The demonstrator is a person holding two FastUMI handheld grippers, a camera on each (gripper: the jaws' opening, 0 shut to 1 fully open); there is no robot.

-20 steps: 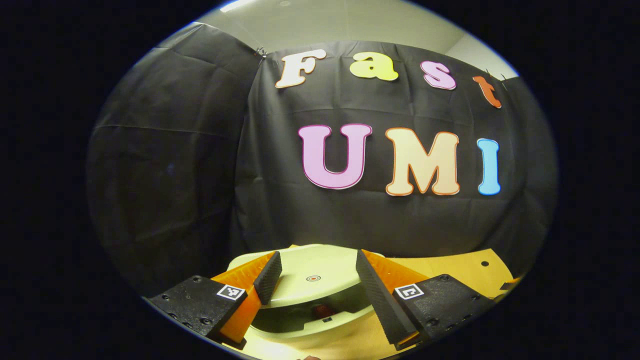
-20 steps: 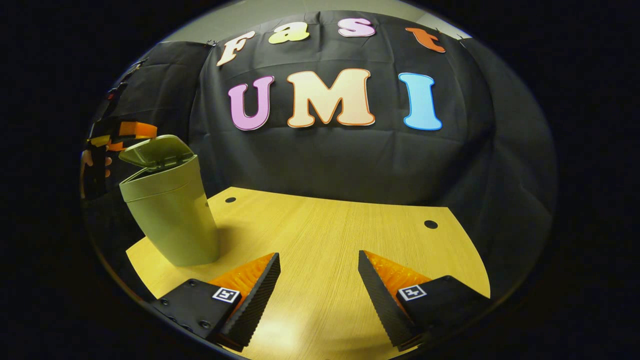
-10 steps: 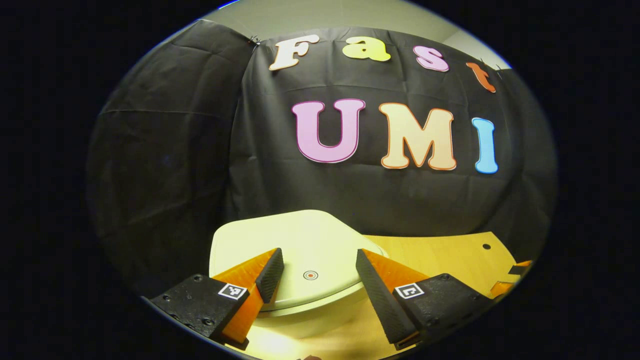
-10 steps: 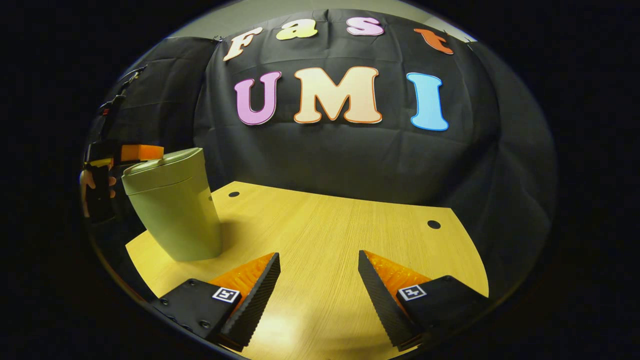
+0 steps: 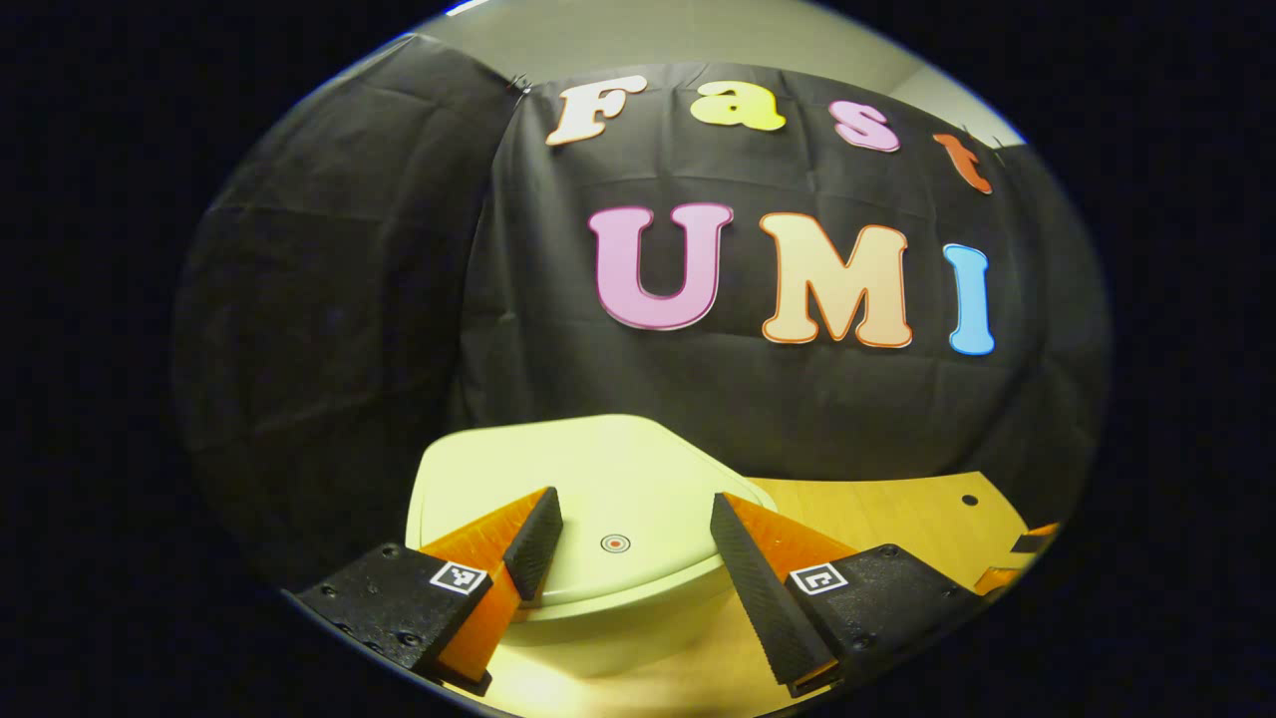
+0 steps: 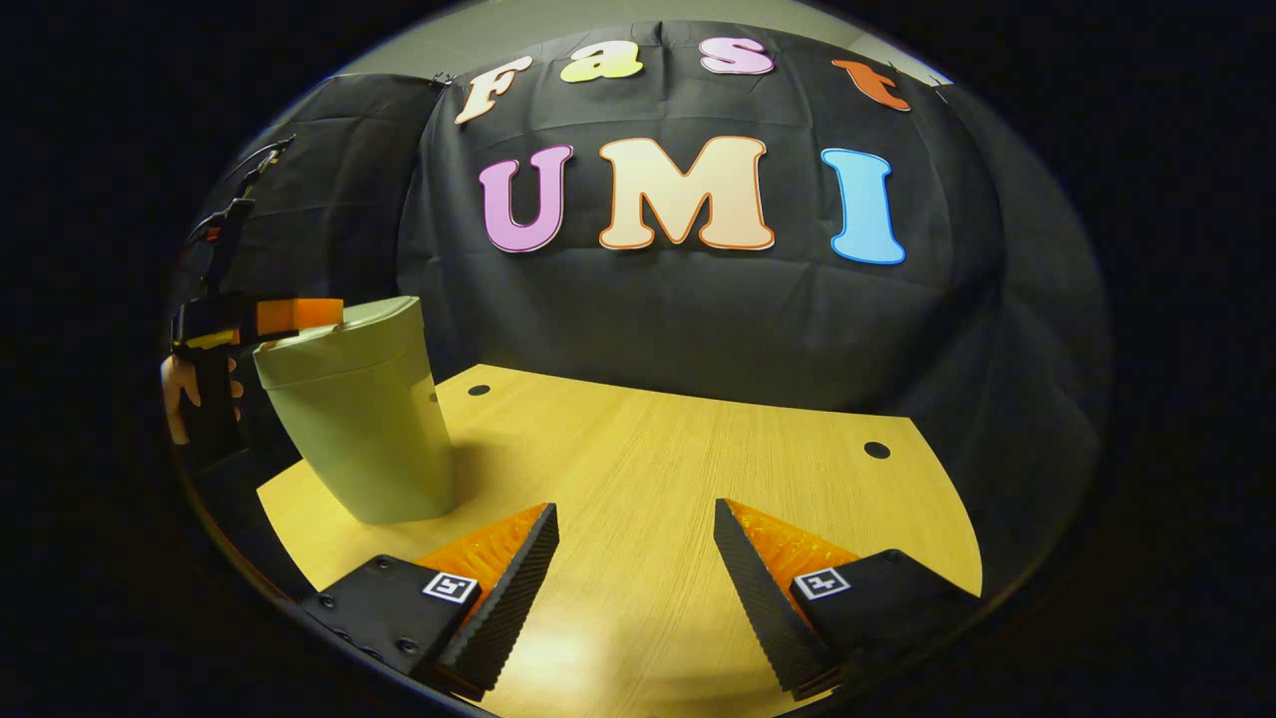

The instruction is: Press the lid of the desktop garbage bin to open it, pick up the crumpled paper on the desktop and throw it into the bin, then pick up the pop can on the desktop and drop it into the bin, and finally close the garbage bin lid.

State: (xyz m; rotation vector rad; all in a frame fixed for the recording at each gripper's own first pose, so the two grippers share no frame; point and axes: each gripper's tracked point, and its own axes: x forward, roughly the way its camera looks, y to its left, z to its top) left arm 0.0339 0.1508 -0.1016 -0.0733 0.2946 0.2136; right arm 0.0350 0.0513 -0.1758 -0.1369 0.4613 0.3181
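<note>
Your left tongs (image 5: 635,529) sit over the garbage bin (image 6: 357,419), fingers spread wide with nothing between them. In the left gripper view the bin's pale green lid (image 5: 588,499) lies flat and closed beneath the fingers, and a small red-ringed dot (image 5: 615,542) on the lid shows in the gap between the tips. Whether the fingertips actually touch the lid you cannot tell from here.

In the right gripper view the bin stands upright near the far left corner of the wooden surface (image 6: 678,469), lid down on its rim. The left tongs appear there at the bin's top edge, level with the lid, and your hand (image 6: 184,399) grips the handle just beside the bin.

Your right tongs (image 6: 636,548) hang above the near part of the surface, well apart from the bin, fingers spread wide and holding nothing. Two small dark holes (image 6: 877,450) mark the surface toward its far edge.
</note>
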